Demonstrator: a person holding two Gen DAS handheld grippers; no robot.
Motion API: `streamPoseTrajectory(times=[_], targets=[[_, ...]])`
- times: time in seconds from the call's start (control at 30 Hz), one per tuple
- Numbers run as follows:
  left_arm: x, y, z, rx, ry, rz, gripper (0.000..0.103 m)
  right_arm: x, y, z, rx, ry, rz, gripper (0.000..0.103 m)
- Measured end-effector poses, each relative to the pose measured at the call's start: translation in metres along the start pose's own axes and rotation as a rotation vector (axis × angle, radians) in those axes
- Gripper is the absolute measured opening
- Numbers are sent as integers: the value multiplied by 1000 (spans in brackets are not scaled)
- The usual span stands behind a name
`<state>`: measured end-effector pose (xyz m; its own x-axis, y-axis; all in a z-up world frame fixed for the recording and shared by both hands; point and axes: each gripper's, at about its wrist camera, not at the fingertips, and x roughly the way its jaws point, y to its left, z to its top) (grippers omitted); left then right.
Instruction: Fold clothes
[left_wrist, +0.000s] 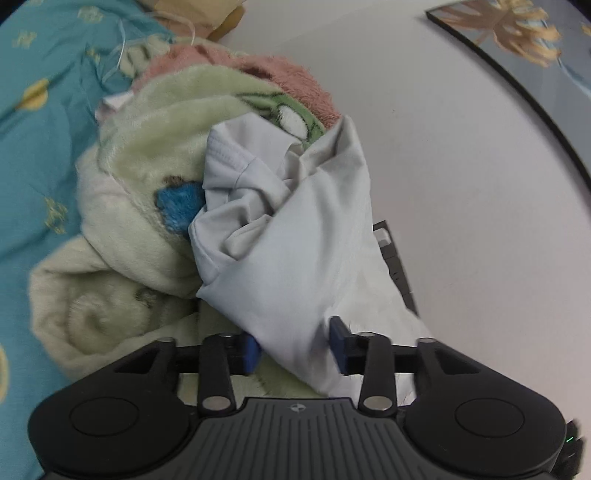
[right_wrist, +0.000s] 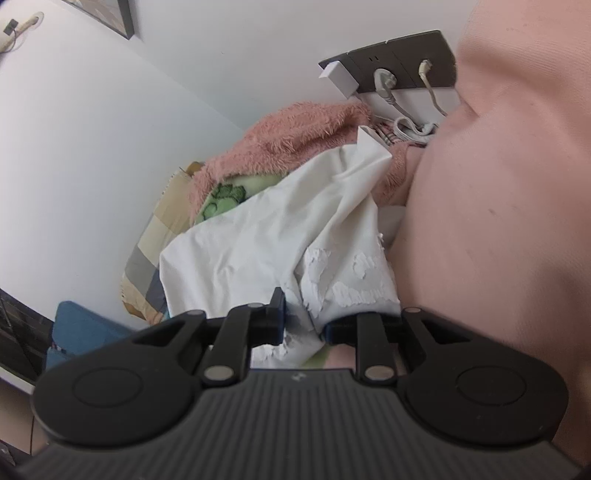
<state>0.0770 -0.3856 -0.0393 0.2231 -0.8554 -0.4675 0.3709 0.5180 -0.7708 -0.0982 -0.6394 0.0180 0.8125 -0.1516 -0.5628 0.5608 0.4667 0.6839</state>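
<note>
The white garment (left_wrist: 306, 236) is gripped between the fingers of both the left gripper (left_wrist: 295, 347) and the right gripper (right_wrist: 303, 321).

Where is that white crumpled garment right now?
The white crumpled garment hangs between both grippers: the left gripper and right gripper each pinch it, in front of the pale green fleece blanket.

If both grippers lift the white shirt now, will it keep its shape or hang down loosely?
The white shirt will probably hang limp: it already lies in soft creases and bunches between the left gripper fingers. It looks thin, so likely light. The right gripper pinches fabric near a cracked print, which may feel slightly stiffer. It rests on a fleece blanket, so it might drag a little.
</note>
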Motion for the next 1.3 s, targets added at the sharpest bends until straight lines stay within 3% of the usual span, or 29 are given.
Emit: streamPoseTrajectory(times=[0.1,0.17,0.23,0.3,0.43,0.5,0.6,0.87,1.3], targets=[[-21,-25,-1,115,-20,51,77,-24,11,-2,-52,-24,-35,28],[-37,-46,1,201,-36,83,82,-42,18,-4,-87,-51,-53,35],[-56,-63,-4,268,-65,99,88,-60,27,-6,-128,-88,-63,50],[-76,-79,-12,328,-99,110,102,-80,37,-10,-177,-139,-63,73],[-117,-110,-26,447,-167,132,103,-114,55,-22,-274,-210,-43,78],[-138,-125,-34,507,-201,143,103,-126,63,-29,-316,-224,-31,86],[-167,-146,-46,595,-250,161,103,-140,73,-42,-377,-251,-18,85],[-211,-149,-87,747,-340,203,103,-153,86,-90,-529,-301,11,85],[-249,-111,-122,750,-431,245,103,-140,103,-168,-725,-376,-19,85]])
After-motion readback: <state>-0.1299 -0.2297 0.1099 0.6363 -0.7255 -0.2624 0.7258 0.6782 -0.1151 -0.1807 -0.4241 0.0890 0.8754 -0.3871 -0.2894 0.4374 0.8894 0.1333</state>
